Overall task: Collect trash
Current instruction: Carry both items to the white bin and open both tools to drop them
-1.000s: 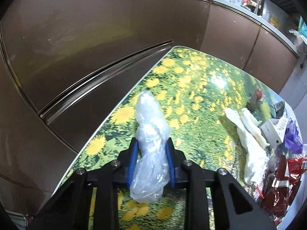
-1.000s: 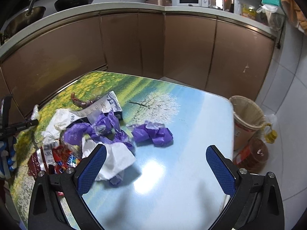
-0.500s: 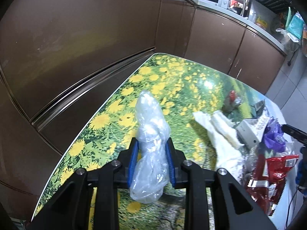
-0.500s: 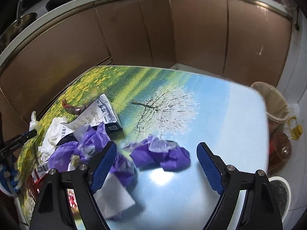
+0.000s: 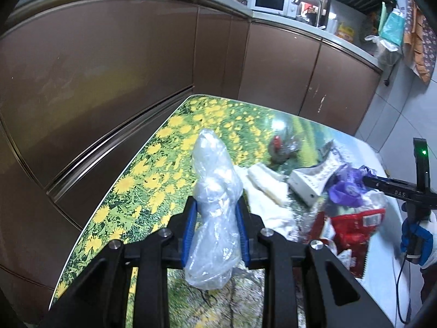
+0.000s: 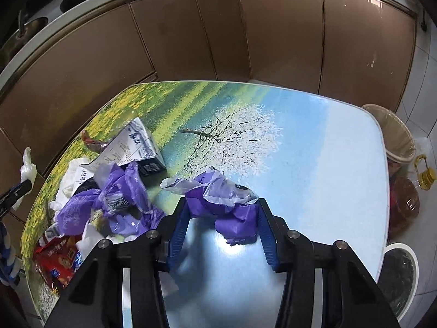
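Right hand-held gripper (image 6: 221, 218), jaws just closing, now around purple wrapper (image 6: 226, 205).

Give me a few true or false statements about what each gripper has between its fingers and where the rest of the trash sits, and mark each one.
1. The left gripper is clamped on a clear plastic bag. True.
2. The purple wrapper sits between the right gripper's fingers. True.
3. The table is plain white. False: it has a printed landscape.
4. The red snack bag lies in the wicker basket. False: it lies on the table.
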{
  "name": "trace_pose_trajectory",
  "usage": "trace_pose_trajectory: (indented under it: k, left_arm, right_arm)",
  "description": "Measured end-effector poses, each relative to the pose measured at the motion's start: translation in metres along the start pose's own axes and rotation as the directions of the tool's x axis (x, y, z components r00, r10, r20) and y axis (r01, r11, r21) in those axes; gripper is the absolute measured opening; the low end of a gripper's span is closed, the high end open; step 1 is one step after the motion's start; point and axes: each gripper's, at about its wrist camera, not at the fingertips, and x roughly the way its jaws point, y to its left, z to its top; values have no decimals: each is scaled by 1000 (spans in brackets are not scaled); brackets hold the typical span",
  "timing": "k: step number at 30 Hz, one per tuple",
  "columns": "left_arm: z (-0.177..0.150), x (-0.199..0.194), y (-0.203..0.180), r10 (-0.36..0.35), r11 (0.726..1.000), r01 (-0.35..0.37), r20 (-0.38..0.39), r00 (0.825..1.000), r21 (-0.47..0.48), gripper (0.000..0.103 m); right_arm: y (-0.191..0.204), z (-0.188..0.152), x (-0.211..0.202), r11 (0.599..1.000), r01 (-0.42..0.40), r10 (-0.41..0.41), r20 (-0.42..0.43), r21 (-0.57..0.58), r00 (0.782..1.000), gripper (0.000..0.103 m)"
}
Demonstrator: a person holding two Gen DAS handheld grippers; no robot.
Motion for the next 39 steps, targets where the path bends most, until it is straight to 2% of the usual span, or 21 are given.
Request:
trace_pose_trajectory:
  k: [4, 10, 14, 17, 20, 26, 30, 33, 36, 39]
  left_arm:
    - [0, -19, -12, -9, 1000, 8, 16, 1000, 30, 26]
    - [3, -45, -47, -62, 994, 58, 40, 997, 97, 26]
    - [3, -54, -94, -136, 976, 127, 37, 990, 175, 26]
    - [3, -55, -141, -204, 950, 192, 22, 979, 246, 26]
    - [1, -50, -198, -279, 906, 267, -12, 960, 327, 26]
    - [-6, -24, -336, -409, 785, 421, -129, 903, 454, 26]
    - [-9, -1, -417, -443, 725, 485, -208, 872, 490, 26]
    - [-19, 22, -473, -460, 689, 539, -284, 842, 484, 26]
    - [-29, 45, -519, -451, 677, 558, -329, 830, 480, 28]
    - [-36, 75, -552, -450, 666, 600, -402, 797, 444, 31]
  right_arm:
    - [2, -5, -19, 1000, -18, 18, 26, 5, 999, 48]
    - [2, -22, -75, 998, -55, 52, 107, 23, 993, 48]
    - [-10, -41, -113, 997, -51, 41, 156, 60, 987, 48]
    - [-31, -61, -143, 994, -10, -11, 188, 108, 982, 48]
    - [-64, -85, -168, 982, 61, -97, 203, 176, 974, 48]
    - [-143, -134, -192, 919, 233, -290, 145, 319, 946, 48]
    - [-190, -158, -190, 873, 297, -357, 91, 387, 929, 49]
    - [-217, -168, -184, 850, 325, -383, 63, 414, 922, 50]
    - [-238, -172, -175, 831, 361, -412, 34, 423, 910, 53]
    - [-257, -178, -165, 814, 389, -435, 11, 432, 900, 56]
